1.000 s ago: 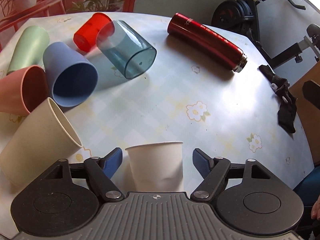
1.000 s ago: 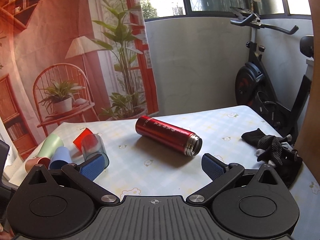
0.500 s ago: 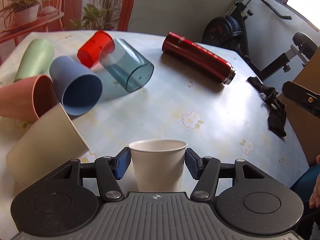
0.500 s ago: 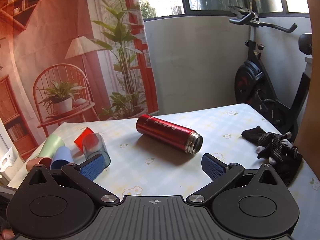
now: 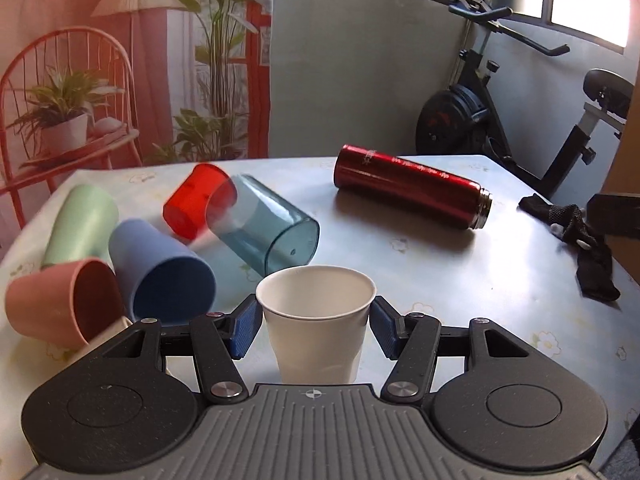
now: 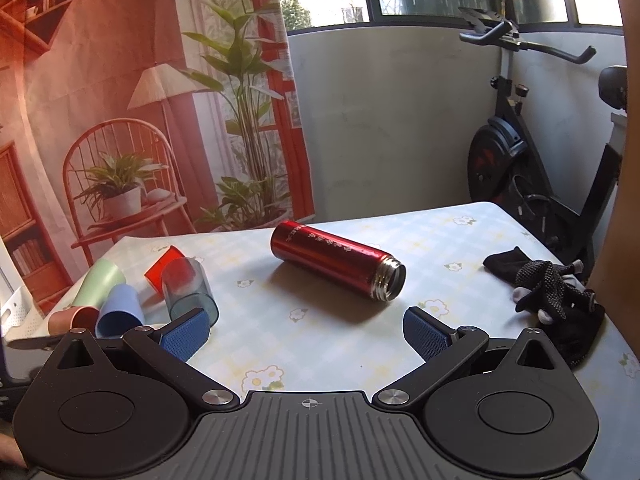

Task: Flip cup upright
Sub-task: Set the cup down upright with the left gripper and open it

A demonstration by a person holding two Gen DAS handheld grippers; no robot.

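Note:
A white paper cup (image 5: 316, 320) stands mouth up between the blue pads of my left gripper (image 5: 314, 326), which is shut on its sides just under the rim. Whether the cup's base touches the table is hidden by the gripper body. My right gripper (image 6: 306, 332) is open and empty above the table's near side, pointing toward the red flask (image 6: 338, 264). The white cup does not show in the right wrist view.
Several cups lie on their sides at the left: pink (image 5: 60, 304), blue (image 5: 160, 272), green (image 5: 82, 224), red (image 5: 196, 200) and clear teal (image 5: 268, 232). The red flask (image 5: 412, 190) lies at the back. Black gloves (image 5: 576, 236) lie at the right edge. An exercise bike stands behind.
My left gripper closed on the white cup, then tilted up so the view looks more level across the table. The right gripper has barely moved.

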